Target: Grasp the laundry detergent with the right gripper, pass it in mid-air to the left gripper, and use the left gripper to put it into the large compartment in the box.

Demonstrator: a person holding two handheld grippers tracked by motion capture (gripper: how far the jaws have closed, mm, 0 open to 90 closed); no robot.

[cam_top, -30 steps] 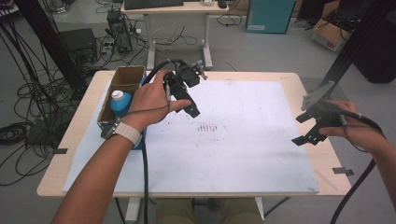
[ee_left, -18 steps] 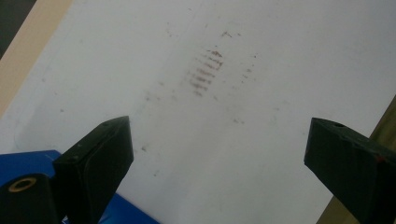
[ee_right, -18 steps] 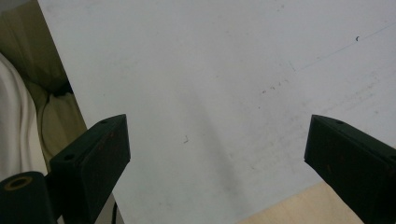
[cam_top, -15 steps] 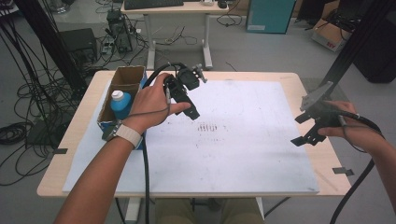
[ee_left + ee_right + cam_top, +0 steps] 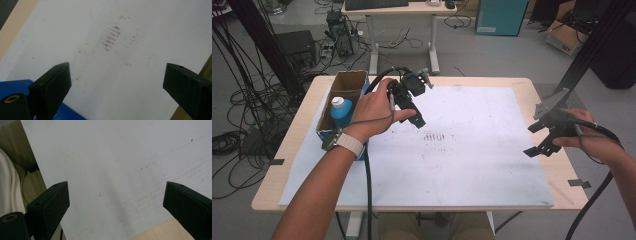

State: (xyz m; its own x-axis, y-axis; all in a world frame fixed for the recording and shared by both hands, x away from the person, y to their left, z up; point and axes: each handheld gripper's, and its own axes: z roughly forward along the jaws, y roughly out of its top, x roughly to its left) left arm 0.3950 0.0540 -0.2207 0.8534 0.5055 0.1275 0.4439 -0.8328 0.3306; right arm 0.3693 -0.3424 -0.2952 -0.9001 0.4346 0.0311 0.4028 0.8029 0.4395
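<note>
Since both grippers hang empty, jaws apart, the bottle (image 5: 341, 111) nearest the left gripper (image 5: 412, 107) looks the likely target: upright in the box (image 5: 348, 82) at the worktop's left edge, probably light, rigid and smooth, best taken around its blue body. The right gripper (image 5: 546, 137) hovers far right.

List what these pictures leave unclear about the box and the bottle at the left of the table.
- Bottle, high view: its lower part is hidden by the cardboard box wall; any label is too small to read.
- Box, high view: its near end is hidden by the left hand and wrist.
- Blue thing, left gripper view: cut off by the bottom edge and partly hidden by a jaw, so what it is stays unclear.
</note>
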